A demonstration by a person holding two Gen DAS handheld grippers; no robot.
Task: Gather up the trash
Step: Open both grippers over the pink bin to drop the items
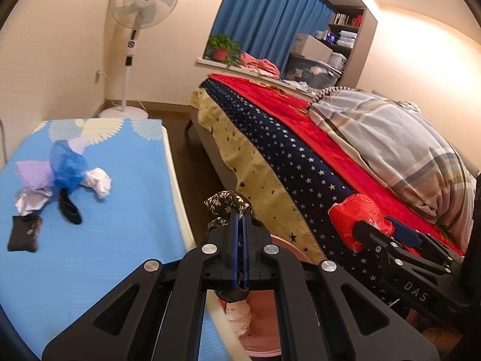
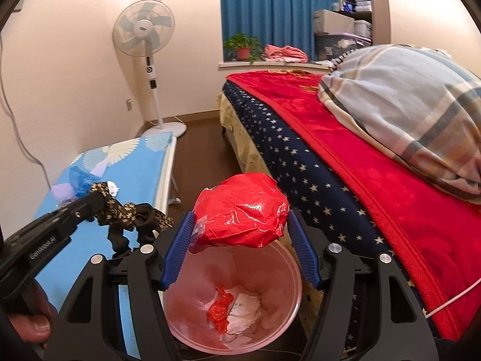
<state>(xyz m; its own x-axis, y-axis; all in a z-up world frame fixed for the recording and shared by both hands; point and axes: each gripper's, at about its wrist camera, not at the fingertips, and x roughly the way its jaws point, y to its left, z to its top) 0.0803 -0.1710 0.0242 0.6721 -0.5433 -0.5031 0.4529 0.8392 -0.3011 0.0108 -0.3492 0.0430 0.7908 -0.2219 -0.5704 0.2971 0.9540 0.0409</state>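
My left gripper (image 1: 241, 212) is shut on a black floral cloth band (image 1: 225, 201), which hangs beside the blue table's edge. In the right wrist view this gripper (image 2: 90, 203) comes in from the left, with the band (image 2: 129, 213) dangling from it. My right gripper (image 2: 239, 213) is shut on a crumpled red plastic bag (image 2: 240, 207), its blue pads (image 2: 180, 246) pressing both sides. The bag hangs right above a pink bin (image 2: 270, 267) that holds a red scrap (image 2: 219, 307) and white paper (image 2: 245, 305). The left wrist view shows that bag (image 1: 351, 219) in front of the bed.
The blue table (image 1: 120, 204) carries a blue plastic wad (image 1: 67, 165), purple cloth (image 1: 31, 173), crumpled white paper (image 1: 99, 180), a black sock (image 1: 69, 207) and a dark pouch (image 1: 24, 233). A bed (image 2: 375, 165) with a plaid pillow (image 2: 405, 105) fills the right. A fan (image 1: 141, 3) stands behind.
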